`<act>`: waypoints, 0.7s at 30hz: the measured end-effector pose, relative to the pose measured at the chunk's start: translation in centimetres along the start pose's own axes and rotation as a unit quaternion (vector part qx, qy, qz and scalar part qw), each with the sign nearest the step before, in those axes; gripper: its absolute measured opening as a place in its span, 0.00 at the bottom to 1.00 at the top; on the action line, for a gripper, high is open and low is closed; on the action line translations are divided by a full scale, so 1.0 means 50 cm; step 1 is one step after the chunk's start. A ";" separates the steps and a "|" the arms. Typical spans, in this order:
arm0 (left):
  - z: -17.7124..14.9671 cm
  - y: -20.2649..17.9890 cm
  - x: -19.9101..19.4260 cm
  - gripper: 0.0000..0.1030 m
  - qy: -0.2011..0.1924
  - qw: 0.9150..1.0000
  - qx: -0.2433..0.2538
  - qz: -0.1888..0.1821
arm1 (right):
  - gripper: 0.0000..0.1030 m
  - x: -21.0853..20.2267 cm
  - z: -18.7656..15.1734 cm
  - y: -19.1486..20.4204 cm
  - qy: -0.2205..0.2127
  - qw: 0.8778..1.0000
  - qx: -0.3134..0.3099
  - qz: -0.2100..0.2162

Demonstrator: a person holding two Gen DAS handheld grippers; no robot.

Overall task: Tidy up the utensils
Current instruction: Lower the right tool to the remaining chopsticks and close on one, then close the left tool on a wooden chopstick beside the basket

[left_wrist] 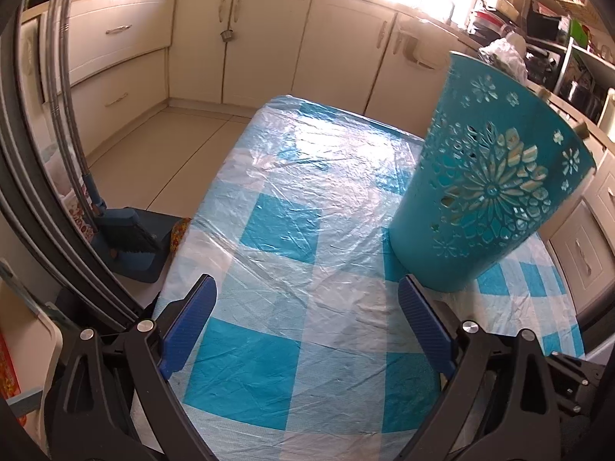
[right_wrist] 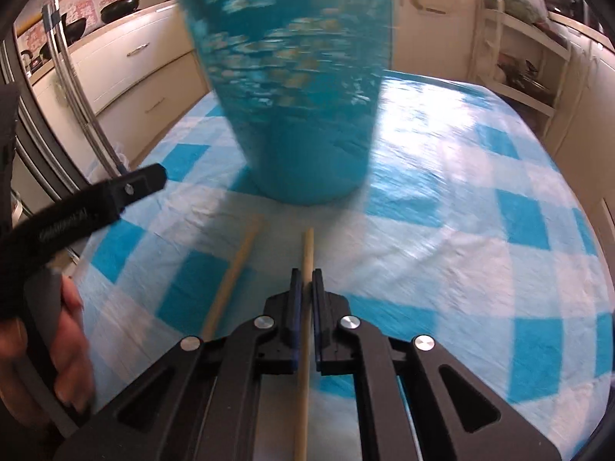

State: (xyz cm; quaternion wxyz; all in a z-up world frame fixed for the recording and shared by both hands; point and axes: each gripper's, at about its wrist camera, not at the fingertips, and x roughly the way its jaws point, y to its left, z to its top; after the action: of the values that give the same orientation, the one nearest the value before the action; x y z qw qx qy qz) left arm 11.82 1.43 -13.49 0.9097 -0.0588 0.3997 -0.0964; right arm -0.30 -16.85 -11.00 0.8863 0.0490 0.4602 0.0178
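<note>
Right now a wooden chopstick [right_wrist: 306, 269] is pinched by the right gripper [right_wrist: 306, 274], its blue fingers [right_wrist: 295, 299] pressed against the stick from both sides; the tip sticks out fwd toward the holder, the rest runs back under the gripper body. A second wooden chopstick [right_wrist: 230, 280] is seen lying flat on the desk [right_wrist: 442, 230], just left of the held one and angled slightly away from it, not touching it.

A teal utensil holder [right_wrist: 296, 88] w/ cut-out flower pattern is stood on the desk ahead of the right gripper, motion-blurred in the right wrist view; whether anything is inside can't be told. In the left wrist view the same teal utensil holder [left_wrist: 488, 176] is seen sharp, at the right side, just beyond the right-hand blue finger [left_wrist: 423, 326].

The left gripper [left_wrist: 307, 288] is held above the desk w/ fingers spread wide, nothing between them. It is also caught at the left edge of the right wrist view as a black arm [right_wrist: 88, 207], gripped by the person's left hand [right_wrist: 65, 349].

The desk is covered by a blue-and-white checked cloth [left_wrist: 300, 199] under crinkled clear plastic. Cream kitchen cabinets [left_wrist: 265, 42] are seen behind, and a blue dustpan w/ brush [left_wrist: 130, 238] on the floor at left.
</note>
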 end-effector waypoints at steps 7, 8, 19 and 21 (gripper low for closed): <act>-0.030 -0.102 -0.010 0.89 0.031 0.994 0.102 -0.029 | 0.06 -0.024 -0.022 -0.096 -0.016 0.998 0.054 -0.010; -0.036 -0.118 -0.010 0.89 0.036 0.993 0.113 -0.027 | 0.06 -0.025 -0.025 -0.104 -0.018 0.998 0.060 -0.006; -0.056 -0.186 0.021 0.51 0.086 0.984 0.156 -0.005 | 0.06 -0.030 -0.026 -0.127 -0.027 0.996 0.083 0.029; -0.063 -0.191 0.019 0.40 0.087 0.983 0.161 -0.008 | 0.06 -0.029 -0.025 -0.128 -0.026 0.996 0.084 0.031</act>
State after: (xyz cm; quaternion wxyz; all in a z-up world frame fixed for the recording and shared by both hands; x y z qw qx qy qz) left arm 8.91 -8.18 -14.51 0.8679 0.0940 0.4564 -0.1718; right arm -2.22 -23.25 -11.18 0.8898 0.1380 0.4349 0.0051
